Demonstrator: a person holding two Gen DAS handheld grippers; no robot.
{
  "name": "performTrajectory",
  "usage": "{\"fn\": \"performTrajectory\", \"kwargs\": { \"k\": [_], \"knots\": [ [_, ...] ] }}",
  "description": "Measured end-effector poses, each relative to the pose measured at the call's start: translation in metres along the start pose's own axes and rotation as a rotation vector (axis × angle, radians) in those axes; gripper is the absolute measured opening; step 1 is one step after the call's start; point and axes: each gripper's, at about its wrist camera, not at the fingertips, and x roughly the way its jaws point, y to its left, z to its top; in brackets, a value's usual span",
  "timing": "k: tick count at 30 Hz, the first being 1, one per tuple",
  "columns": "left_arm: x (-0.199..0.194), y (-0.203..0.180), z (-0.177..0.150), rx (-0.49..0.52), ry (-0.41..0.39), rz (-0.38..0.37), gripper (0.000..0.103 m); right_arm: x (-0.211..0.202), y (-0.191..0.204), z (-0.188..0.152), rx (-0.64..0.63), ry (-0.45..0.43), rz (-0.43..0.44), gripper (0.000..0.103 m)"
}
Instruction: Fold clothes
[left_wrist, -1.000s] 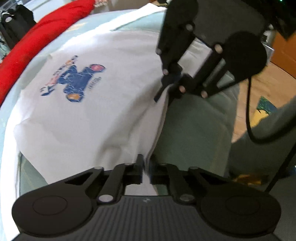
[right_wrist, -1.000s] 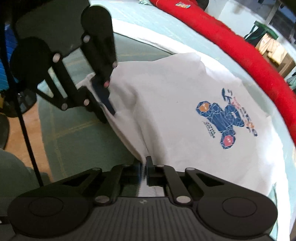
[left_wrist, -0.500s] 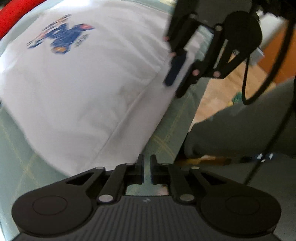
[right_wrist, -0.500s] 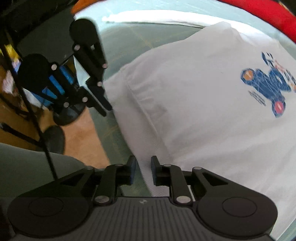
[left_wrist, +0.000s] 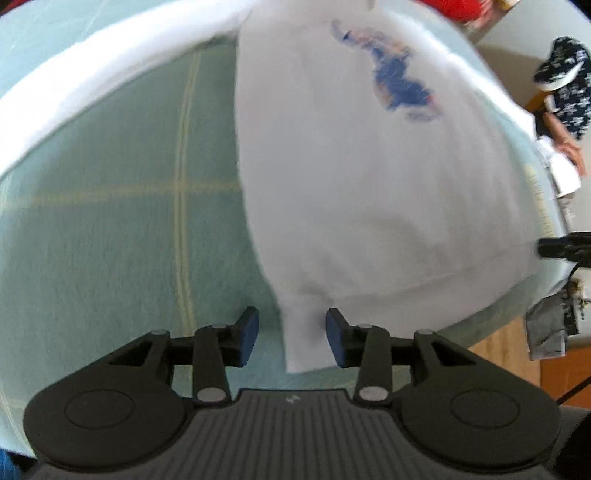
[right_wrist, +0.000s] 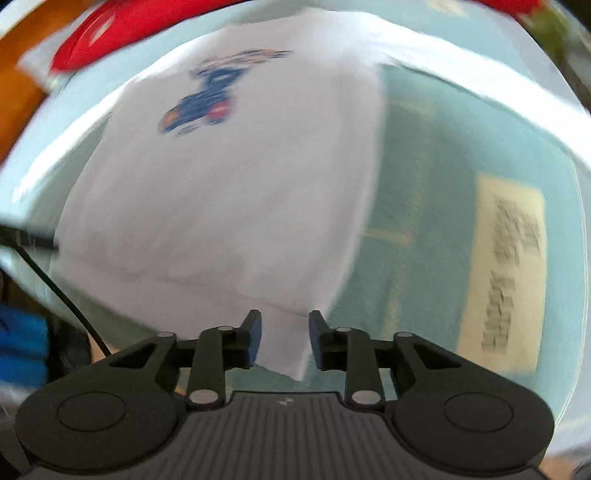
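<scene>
Both claws were pinched on the shirt's edge a second ago. Now the left claw (left_wrist: 291, 341) and right claw (right_wrist: 284, 339) gape open, straddling its lower corners. Shirt (left_wrist: 369, 166) fills frame centre on the bed (left_wrist: 129, 221), released; that fold seems done.

home bedroom, green checked bedspread (left_wrist: 110, 229), wooden floor (left_wrist: 517, 343), red bedding (right_wrist: 122, 33)
</scene>
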Motion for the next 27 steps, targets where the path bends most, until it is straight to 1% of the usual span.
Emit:
{"fn": "performTrajectory", "kwargs": {
  "k": [1,2,3,5,9,11,13,14,15,16,17,18,19,22,25,27],
  "knots": [
    [0.001,0.001,-0.001,-0.019,-0.006,-0.009,0.050,0.002,-0.009,-0.002,0.036,-0.002,0.008,0.041],
    [0.002,0.002,-0.002,-0.040,-0.014,-0.019,0.056,0.002,-0.016,-0.006,0.067,-0.005,0.001,0.041],
    [0.003,0.003,-0.002,-0.046,-0.019,-0.024,0.057,0.005,-0.023,-0.008,0.102,-0.007,-0.002,0.042],
    [0.005,0.003,-0.002,-0.051,-0.028,-0.028,0.061,0.011,-0.035,-0.011,0.185,-0.012,0.033,0.044],
    [0.006,0.004,-0.001,-0.056,-0.035,-0.026,0.060,0.015,-0.046,-0.023,0.332,-0.028,0.141,0.045],
    [0.002,0.008,-0.006,-0.082,-0.057,-0.034,0.060,0.016,-0.039,-0.026,0.338,-0.015,0.203,0.045],
    [0.004,0.008,-0.009,-0.117,-0.079,-0.041,0.057,0.024,-0.035,-0.026,0.304,-0.001,0.198,0.045],
    [0.004,0.009,-0.009,-0.123,-0.080,-0.040,0.057,0.026,-0.037,-0.026,0.319,-0.009,0.214,0.045],
    [0.003,0.009,-0.009,-0.126,-0.079,-0.037,0.054,0.027,-0.041,-0.027,0.355,-0.015,0.240,0.045],
    [0.002,0.009,-0.009,-0.128,-0.078,-0.034,0.037,0.029,-0.047,-0.029,0.391,-0.017,0.262,0.040],
    [0.001,0.010,-0.009,-0.131,-0.078,-0.032,0.012,0.029,-0.052,-0.030,0.417,-0.015,0.276,0.031],
    [0.000,0.012,-0.010,-0.142,-0.072,-0.048,0.003,0.028,-0.051,-0.028,0.410,0.002,0.260,0.006],
    [-0.003,0.012,-0.012,-0.156,-0.071,-0.055,0.003,0.026,-0.051,-0.026,0.403,0.019,0.245,0.007],
    [-0.006,0.001,-0.012,-0.106,-0.055,-0.030,0.003,0.017,-0.047,-0.019,0.392,0.055,0.220,0.007],
    [-0.003,0.001,-0.017,-0.113,-0.009,-0.024,0.003,0.010,-0.045,-0.016,0.337,0.101,0.196,0.006],
    [-0.004,0.003,-0.017,-0.121,0.017,-0.003,0.009,0.012,-0.046,-0.018,0.310,0.151,0.174,0.008]
  ]
}}
